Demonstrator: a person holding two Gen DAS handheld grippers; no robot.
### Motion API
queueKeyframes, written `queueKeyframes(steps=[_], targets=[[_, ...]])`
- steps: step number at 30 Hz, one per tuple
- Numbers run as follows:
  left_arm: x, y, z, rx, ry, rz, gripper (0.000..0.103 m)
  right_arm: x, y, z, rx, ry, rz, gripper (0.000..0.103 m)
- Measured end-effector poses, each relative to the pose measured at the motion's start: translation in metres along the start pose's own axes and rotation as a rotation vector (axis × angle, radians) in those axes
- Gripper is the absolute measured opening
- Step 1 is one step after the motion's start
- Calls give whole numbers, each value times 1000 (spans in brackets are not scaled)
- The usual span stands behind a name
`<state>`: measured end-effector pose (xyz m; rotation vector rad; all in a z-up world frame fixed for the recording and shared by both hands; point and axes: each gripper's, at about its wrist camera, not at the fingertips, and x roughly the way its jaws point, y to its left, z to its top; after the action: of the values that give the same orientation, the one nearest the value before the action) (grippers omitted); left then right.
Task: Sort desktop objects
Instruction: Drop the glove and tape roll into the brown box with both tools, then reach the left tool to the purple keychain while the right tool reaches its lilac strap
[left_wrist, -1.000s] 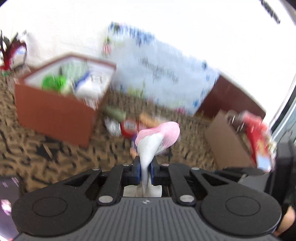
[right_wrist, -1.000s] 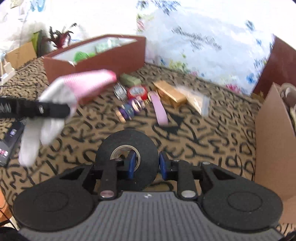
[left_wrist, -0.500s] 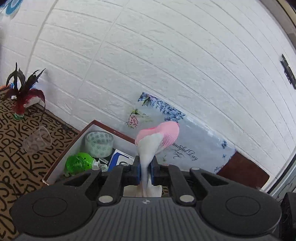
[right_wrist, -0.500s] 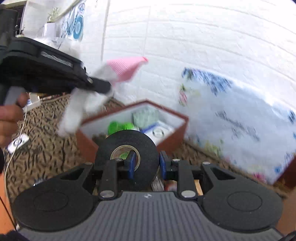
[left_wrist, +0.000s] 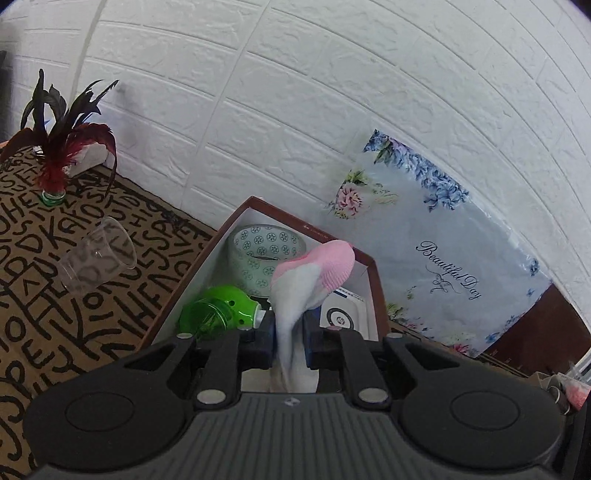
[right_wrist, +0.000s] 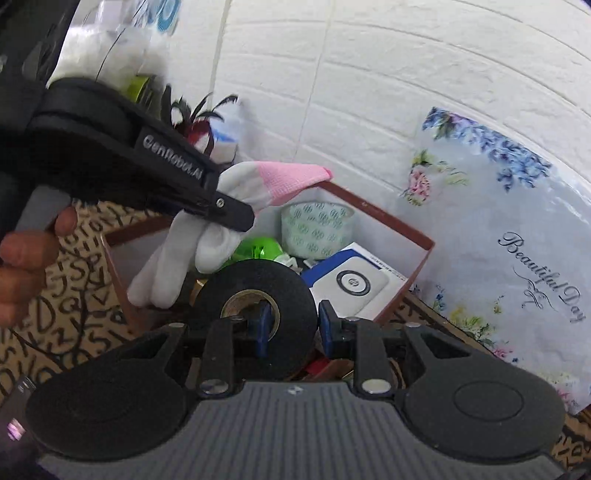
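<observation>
My left gripper (left_wrist: 290, 328) is shut on a white sock with a pink toe (left_wrist: 314, 273) and holds it above the open brown box (left_wrist: 365, 258). In the right wrist view the sock (right_wrist: 280, 177) hangs from the left gripper (right_wrist: 236, 214) over the box (right_wrist: 424, 243). My right gripper (right_wrist: 290, 325) is shut on a black tape roll (right_wrist: 255, 295), one finger through its core, just in front of the box. The box holds a patterned tape roll (left_wrist: 266, 251), a green round object (left_wrist: 218, 310) and a white and blue packet (right_wrist: 354, 284).
A clear plastic cup (left_wrist: 98, 254) lies on the lettered brown cloth (left_wrist: 55, 295) left of the box. A feather shuttlecock (left_wrist: 55, 155) stands at the far left by the white brick wall. A floral plastic bag (left_wrist: 443, 266) leans on the wall to the right.
Both grippers have risen from the table and moved toward the brown box. The sock and the black tape roll stay gripped. The box now lies right under them.
</observation>
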<state>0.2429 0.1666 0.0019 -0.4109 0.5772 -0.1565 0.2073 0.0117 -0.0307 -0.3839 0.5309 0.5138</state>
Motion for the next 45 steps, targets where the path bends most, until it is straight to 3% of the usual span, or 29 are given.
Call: queueKeyframes(steps=[1,2,3,4,7,11,12,14,16,22,26,30,41,45], targets=[[0,2,0,-2,-1,-4,45,3,4,-1,-26,14,4,27],[-1,3,-1,-10,-2,-14,77,5,5,-2,-44,25,12,31],[-4,4,-2,-20,-13,-26,90,2,6,-4,-52,8,5,41],[-9,5,-3,-24,-37,-41,91,-3,6,-4,-58,-17,-12,47],[-19,2,-3,-38,-48,-63,91,-19,-4,-2,-42,-82,-42,53],[-41,-4,-9,-72,-86,-100,91,-46,-23,-7,50,-116,-71,74],[-48,-8,-12,-81,-83,-112,91,-56,-27,-13,83,-129,-75,81],[-60,-19,-19,-79,-47,-146,91,-79,-31,-27,141,-145,-85,87],[-72,-37,-34,-36,-28,-160,91,-101,-33,-43,191,-149,-94,87],[-96,-80,-101,12,13,-106,100,-142,-43,-102,307,-74,-127,87],[-85,-96,-146,-14,132,-84,100,-155,-46,-143,337,-9,-152,87],[-68,-109,-175,11,237,-15,100,-166,-48,-176,352,43,-183,87],[-45,-126,-181,95,282,69,93,-175,-66,-208,426,48,-197,86],[-29,-131,-181,114,310,74,75,-163,-65,-210,391,58,-182,85]])
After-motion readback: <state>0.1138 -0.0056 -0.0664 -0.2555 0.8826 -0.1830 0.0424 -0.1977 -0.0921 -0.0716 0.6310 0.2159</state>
